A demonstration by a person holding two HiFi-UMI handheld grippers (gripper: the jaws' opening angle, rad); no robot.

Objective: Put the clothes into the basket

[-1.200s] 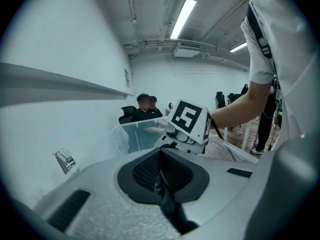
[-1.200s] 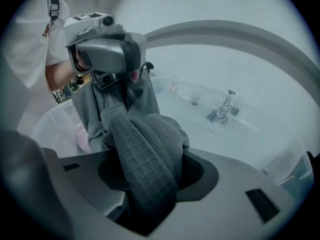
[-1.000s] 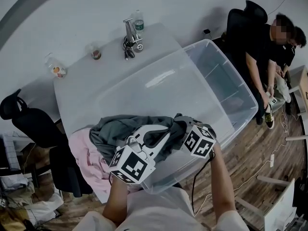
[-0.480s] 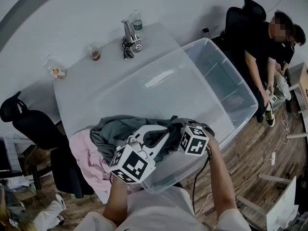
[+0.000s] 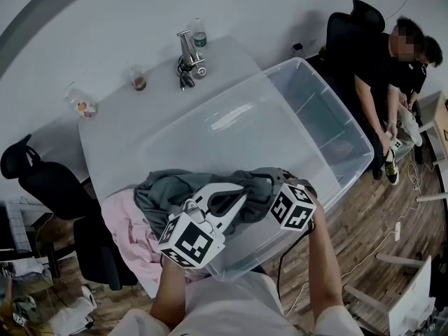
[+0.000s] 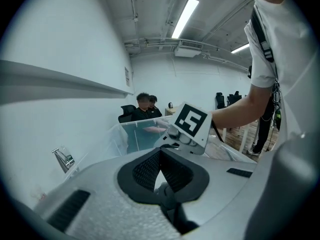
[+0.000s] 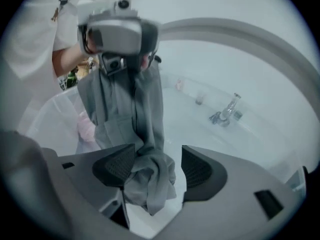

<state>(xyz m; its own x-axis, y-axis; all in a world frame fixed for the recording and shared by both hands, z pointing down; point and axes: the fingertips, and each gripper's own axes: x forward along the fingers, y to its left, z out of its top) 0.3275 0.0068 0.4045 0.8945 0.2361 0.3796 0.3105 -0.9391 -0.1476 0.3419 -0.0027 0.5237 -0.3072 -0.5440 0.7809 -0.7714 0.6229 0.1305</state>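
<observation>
A grey garment (image 5: 182, 187) hangs bunched over the near rim of the clear plastic basket (image 5: 280, 124). My left gripper (image 5: 225, 200) is shut on its upper fold; its pads meet in the left gripper view (image 6: 160, 151) with dark cloth pinched below. From that grip the garment (image 7: 125, 104) hangs down in the right gripper view. My right gripper (image 7: 155, 169) has just been opening its jaws. A lower bunch of the cloth lies between them, resting on the left pad and clear of the right one. A pink garment (image 5: 129, 222) lies on the table left of the basket.
The white table (image 5: 126, 124) carries a metal stand (image 5: 187, 47), a bottle (image 5: 200, 37) and two cups (image 5: 138, 77) (image 5: 80, 102) at its far side. Two people (image 5: 392, 68) sit to the right of the basket. A black chair (image 5: 42, 180) stands at the left.
The right gripper's marker cube slid a little left toward the garment, then came back right. The left gripper and the grey garment stayed put.
</observation>
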